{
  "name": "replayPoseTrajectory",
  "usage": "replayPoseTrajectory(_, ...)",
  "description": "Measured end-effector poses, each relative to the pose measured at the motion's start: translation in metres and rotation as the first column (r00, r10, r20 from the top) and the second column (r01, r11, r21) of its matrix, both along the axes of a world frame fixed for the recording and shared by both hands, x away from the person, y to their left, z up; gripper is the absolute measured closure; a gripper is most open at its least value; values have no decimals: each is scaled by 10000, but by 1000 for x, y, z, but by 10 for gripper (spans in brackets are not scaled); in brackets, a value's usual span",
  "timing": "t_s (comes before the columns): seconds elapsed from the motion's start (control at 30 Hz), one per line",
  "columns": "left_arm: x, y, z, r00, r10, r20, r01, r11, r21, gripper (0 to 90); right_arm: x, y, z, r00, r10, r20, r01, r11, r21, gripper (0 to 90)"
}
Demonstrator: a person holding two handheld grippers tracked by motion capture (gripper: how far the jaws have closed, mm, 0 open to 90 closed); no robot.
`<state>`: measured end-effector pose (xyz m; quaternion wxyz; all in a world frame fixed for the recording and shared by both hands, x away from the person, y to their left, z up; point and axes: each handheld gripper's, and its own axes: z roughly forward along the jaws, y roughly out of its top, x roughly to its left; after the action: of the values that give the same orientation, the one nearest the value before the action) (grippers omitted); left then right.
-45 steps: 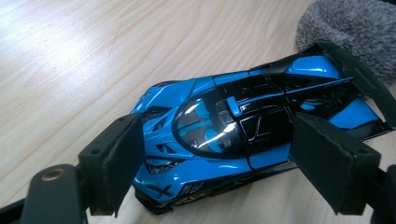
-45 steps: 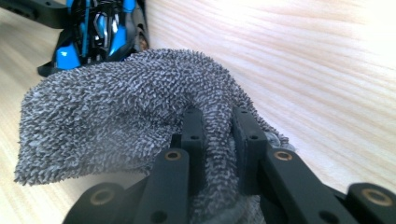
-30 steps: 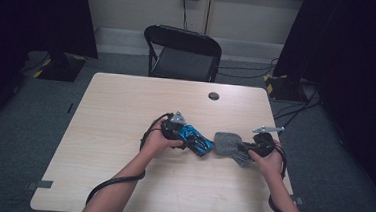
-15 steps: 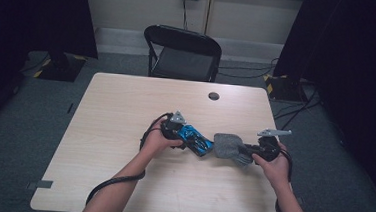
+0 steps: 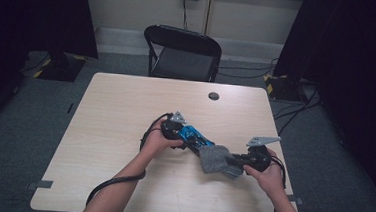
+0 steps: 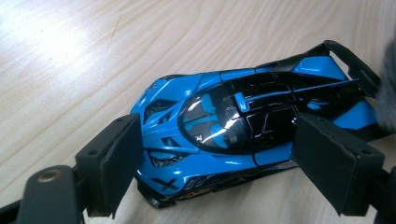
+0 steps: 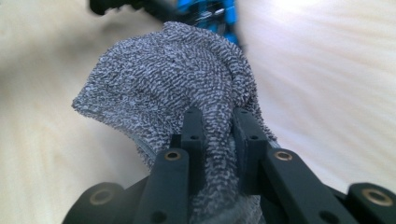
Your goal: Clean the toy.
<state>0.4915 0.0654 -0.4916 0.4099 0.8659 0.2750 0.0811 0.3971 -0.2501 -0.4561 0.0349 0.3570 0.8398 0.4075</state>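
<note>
**Toy car held in my left tool, grey cloth in my right**

I am at a pale wood tabletop point(image 5: 109, 130) in a dim room with a grey carpet. A black folding chair point(image 5: 183, 53) stands at the far side, against a light wall, and dark curtains hang at both sides. A small dark disc point(image 5: 214, 96) lies on the tabletop near its far edge.

My left tool point(image 5: 190, 136) sits near the middle of the tabletop, in my left hand point(image 5: 157, 140). In the left gripper view its jaws stand wide, one pad at each side of a car point(image 6: 243, 121). The pads sit against the car's flanks, clamped across its width. The car rests on the tabletop.

My right tool point(image 5: 232, 160) is just to the right, in my right hand point(image 5: 266, 175). In the right gripper view its jaws are pressed together on a fold of a cloth point(image 7: 173, 98), which bunches up beyond the tips. From above, the cloth lies against the car's tail end, between my two tools.

The car is a glossy blue and black toy sports car, low and sleek, with a dark glazed cabin and a black rear wing. The cloth is grey, speckled, with a looped, towel-like weave.
</note>
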Motion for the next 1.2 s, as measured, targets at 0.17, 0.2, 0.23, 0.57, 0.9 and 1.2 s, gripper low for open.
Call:
replayPoseTrajectory(0.17, 0, 0, 0, 10000, 30, 9, -30, 10000, -55, 165, -5, 15, -12, 9982, 512, -312, -521, 9983, -279, 766)
replayPoseTrajectory(0.2, 0, 0, 0, 10000, 14, 6, -14, 10000, -4, 168, -4, 19, -17, 9974, 557, -454, -578, 9972, -467, 766)
replayPoseTrajectory(0.23, 0, 0, 0, 10000, 14, 6, -14, 10000, -4, 171, -4, 19, -17, 9974, 557, -454, -578, 9972, -467, 766)
replayPoseTrajectory(0.57, 0, 0, 1, 10000, -13, -30, 13, 10000, 53, 174, 4, 22, -22, 9970, 532, -553, -585, 9934, -987, 764)
replayPoseTrajectory(0.9, 0, 0, 1, 10000, -10, -17, 10, 10000, 48, 175, 9, 14, -22, 9975, 341, -615, -409, 9927, -1135, 763)
replayPoseTrajectory(1.2, 0, 0, 1, 10000, -7, -3, 7, 10000, 67, 176, -6, 28, -24, 9895, 1256, -720, -1312, 9882, -793, 763)
